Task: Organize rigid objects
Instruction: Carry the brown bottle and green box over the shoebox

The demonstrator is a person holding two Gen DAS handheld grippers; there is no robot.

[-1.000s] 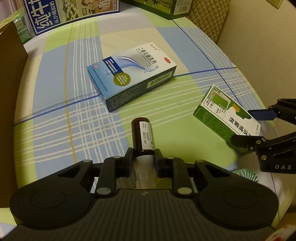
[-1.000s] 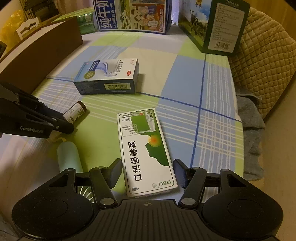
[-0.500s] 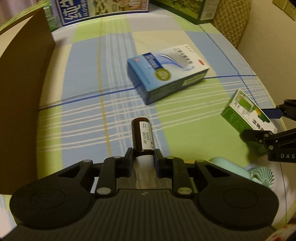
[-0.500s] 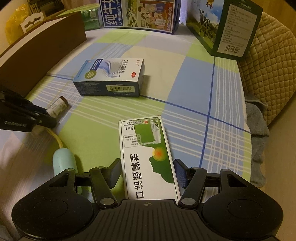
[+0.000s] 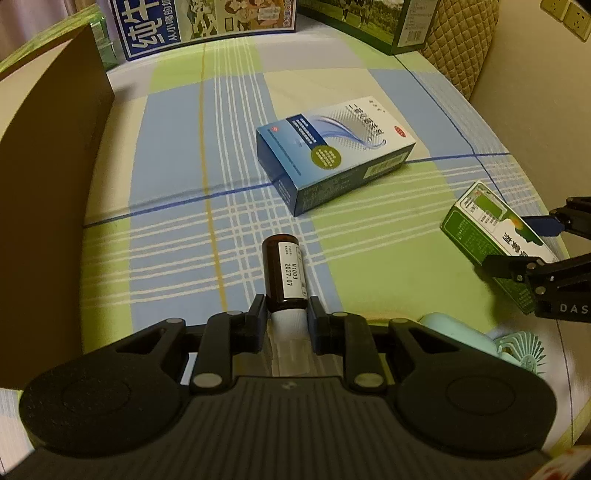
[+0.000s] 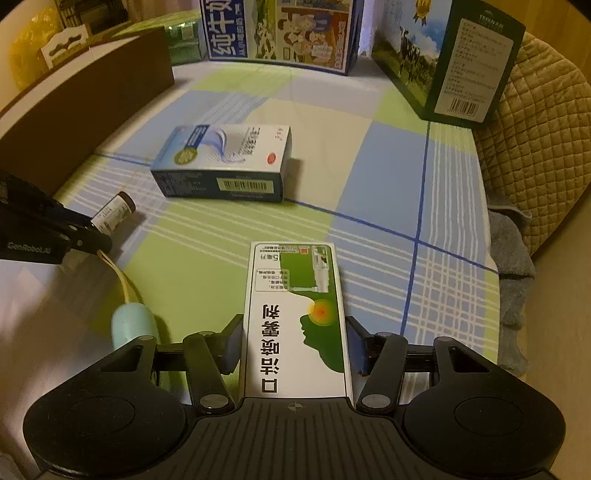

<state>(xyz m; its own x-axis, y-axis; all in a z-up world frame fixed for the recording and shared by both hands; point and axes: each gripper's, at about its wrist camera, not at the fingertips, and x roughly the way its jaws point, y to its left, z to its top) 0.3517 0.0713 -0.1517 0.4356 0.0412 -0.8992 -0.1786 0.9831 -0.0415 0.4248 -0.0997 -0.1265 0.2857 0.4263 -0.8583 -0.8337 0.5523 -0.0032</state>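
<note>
My left gripper (image 5: pixel 286 314) is shut on a small brown bottle (image 5: pixel 283 273) by its white cap end and holds it over the checked cloth; it also shows in the right wrist view (image 6: pixel 112 214). My right gripper (image 6: pixel 295 341) is shut on a green and white box (image 6: pixel 295 314), which also shows at the right of the left wrist view (image 5: pixel 495 236). A blue and white medicine box (image 5: pixel 336 155) lies flat on the cloth ahead of both grippers; it also shows in the right wrist view (image 6: pixel 225 162).
A brown cardboard box (image 5: pixel 40 158) stands along the left. Large cartons (image 6: pixel 280 29) and a dark green carton (image 6: pixel 458 62) stand at the back. A pale teal hand fan (image 5: pixel 480 343) lies near the front edge. A quilted cushion (image 6: pixel 535 140) is at the right.
Both grippers have moved forward and left over the cloth, each carrying its object. The brown cardboard box has come closer on the left. The blue box lies unmoved.
</note>
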